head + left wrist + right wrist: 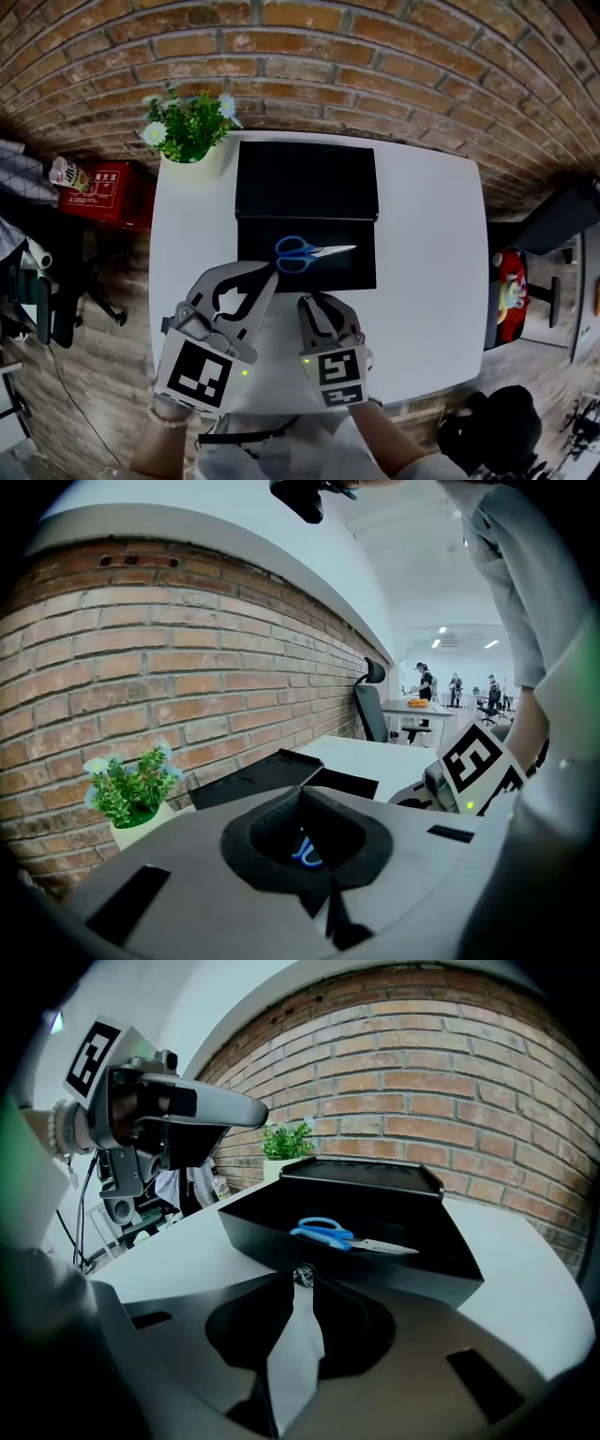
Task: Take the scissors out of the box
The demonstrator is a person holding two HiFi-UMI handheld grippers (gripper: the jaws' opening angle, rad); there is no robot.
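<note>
Scissors with blue handles lie flat inside the open black box, blades toward the right. The box's lid is folded back behind it. My left gripper is shut and empty, its tip at the box's front-left rim, just left of the handles. In the left gripper view a bit of blue handle shows through the gap behind the closed jaws. My right gripper is shut and empty, on the table just short of the box's front wall. The right gripper view has the scissors straight ahead of its tips.
A white pot of green plants stands at the white table's back left corner, left of the lid. A brick wall runs behind the table. A red box and a chair sit on the floor to the left.
</note>
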